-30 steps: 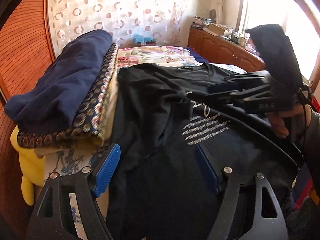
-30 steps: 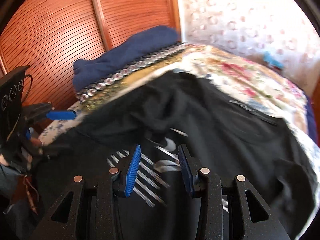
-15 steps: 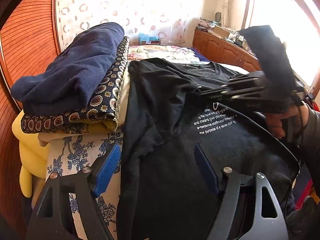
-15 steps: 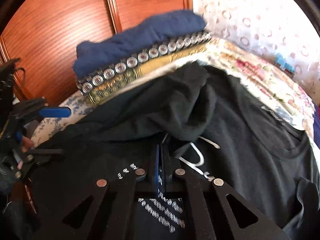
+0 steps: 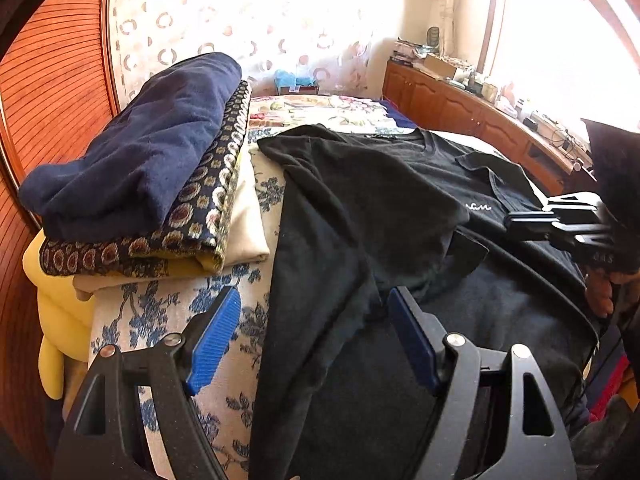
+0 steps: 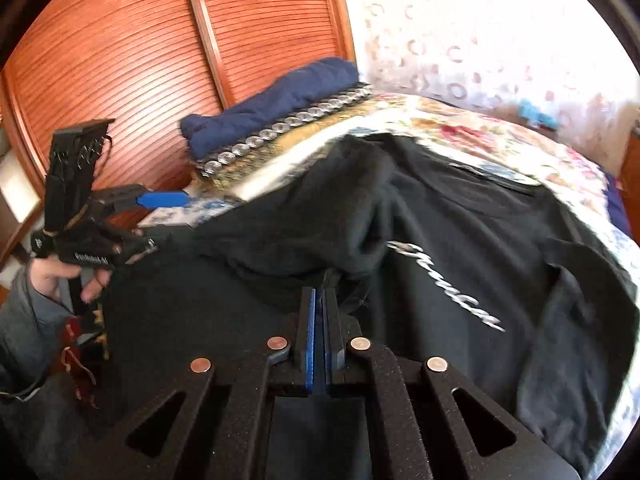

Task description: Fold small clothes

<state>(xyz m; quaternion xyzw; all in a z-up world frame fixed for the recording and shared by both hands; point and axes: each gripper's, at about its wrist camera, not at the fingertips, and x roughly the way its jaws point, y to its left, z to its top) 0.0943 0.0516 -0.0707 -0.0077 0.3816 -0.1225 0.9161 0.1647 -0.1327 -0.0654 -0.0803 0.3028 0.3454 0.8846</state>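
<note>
The black T-shirt [image 5: 400, 200] lies spread on the bed [image 5: 168, 320]. The right hand-held gripper [image 6: 319, 316] is just beginning to open, pinching a fabric fold, likely dragging it across. The left hand-held gripper [image 5: 312, 324] hovers spread, shirt edge between its fingers, ready to help.

T-shirt [image 5: 360, 208] spread on bed [image 5: 168, 320], one side folded over middle. Stack of folded clothes [image 5: 152, 184] left of it, touching. Cabinet [image 5: 472, 116] far right, under window [image 5: 560, 40]. Wardrobe doors [image 6: 140, 60] behind stack.
</note>
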